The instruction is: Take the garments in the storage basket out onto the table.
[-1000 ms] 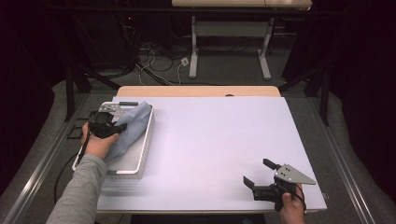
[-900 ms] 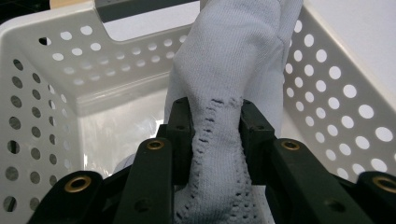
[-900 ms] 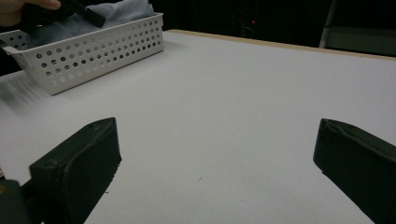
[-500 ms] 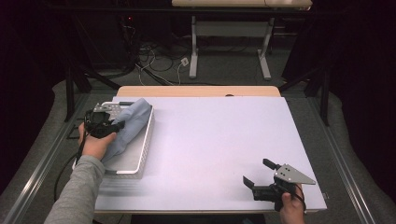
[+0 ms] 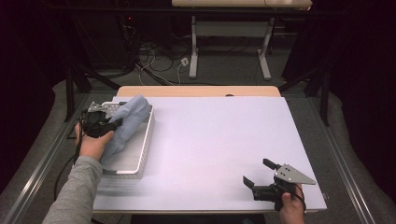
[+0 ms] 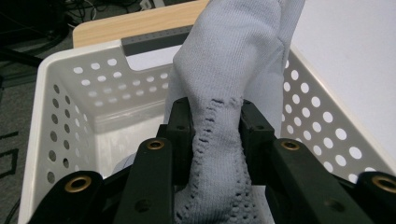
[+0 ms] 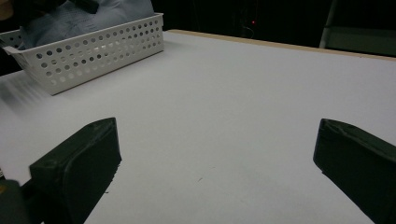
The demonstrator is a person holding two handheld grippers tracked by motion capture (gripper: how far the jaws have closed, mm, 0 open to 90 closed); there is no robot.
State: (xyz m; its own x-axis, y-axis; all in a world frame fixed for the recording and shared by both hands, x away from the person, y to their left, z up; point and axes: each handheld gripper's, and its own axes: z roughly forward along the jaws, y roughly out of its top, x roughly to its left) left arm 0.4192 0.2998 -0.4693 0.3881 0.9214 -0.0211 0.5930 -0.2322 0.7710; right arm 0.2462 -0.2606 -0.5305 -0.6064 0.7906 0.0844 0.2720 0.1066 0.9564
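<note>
Between my left gripper's point(image 6: 215, 135) fingers point(image 6: 181, 126) a fold of the light blue knitted cloth point(image 6: 233, 60) is pinched; both fingers press on it from each side. From there the cloth rises toward 12 o'clock and leans over the far end of the white perforated basket point(image 6: 70, 98), with its lower part inside the basket. On the high view this basket point(image 5: 142, 154) stands at about 9 o'clock on the counter point(image 5: 219, 140), near its left edge. My right gripper point(image 5: 259, 178) rests at about 5 o'clock, well apart from the basket, its fingers point(image 7: 79, 163) spread wide over bare counter and holding nothing.
</note>
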